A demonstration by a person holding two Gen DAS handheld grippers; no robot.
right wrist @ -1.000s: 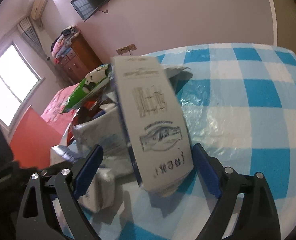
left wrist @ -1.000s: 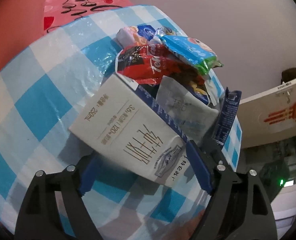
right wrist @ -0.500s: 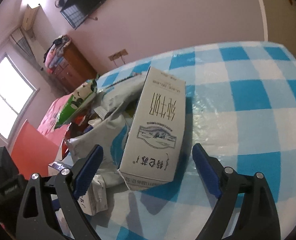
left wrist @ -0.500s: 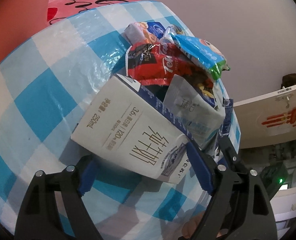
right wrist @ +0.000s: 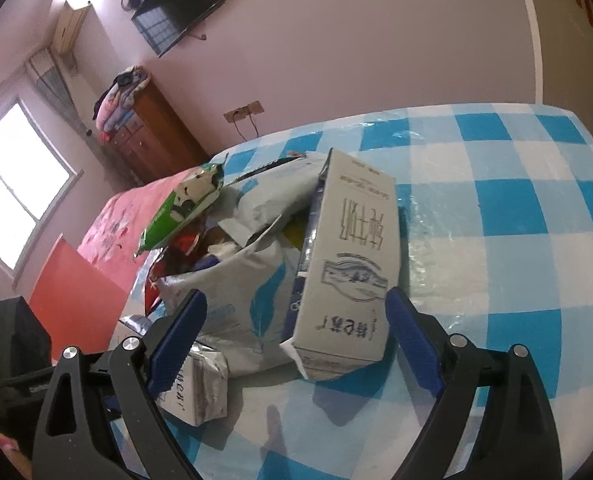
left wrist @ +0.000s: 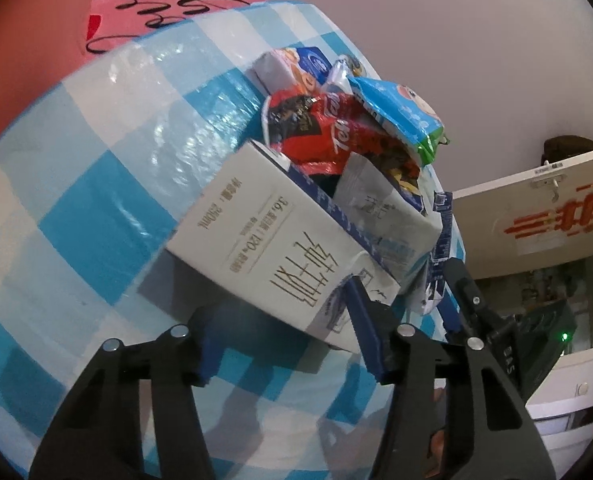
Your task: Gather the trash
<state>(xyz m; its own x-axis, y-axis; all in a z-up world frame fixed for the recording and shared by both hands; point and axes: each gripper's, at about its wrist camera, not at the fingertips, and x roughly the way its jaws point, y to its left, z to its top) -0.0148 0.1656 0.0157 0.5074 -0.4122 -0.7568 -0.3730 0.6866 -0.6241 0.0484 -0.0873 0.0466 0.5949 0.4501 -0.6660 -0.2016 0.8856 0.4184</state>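
Carton (left wrist: 272, 240) lies on checked worktop (left wrist: 96, 184), leaning against wrapper pile (left wrist: 348, 128). Left tool (left wrist: 284, 332) jaws have just been closing around carton's near end; blue pads at its sides, contact unclear. Right tool (right wrist: 296, 328) spread wide, carton (right wrist: 348, 272) between pads, untouched.

Both views sharp, no motion blur. Strong fisheye: black corners, table edge and walls bow hard at the rim. Right wrist view is daylit from the window (right wrist: 20, 188), which is blown out white. Left wrist view dimmer, warmer, duller colours. Glare streaks on the glossy checked tablecloth (left wrist: 184, 120), faint sheen in the right view too. Soft dark shadows under the milk carton (left wrist: 280, 248) and below both sets of fingers. Far background slightly soft.
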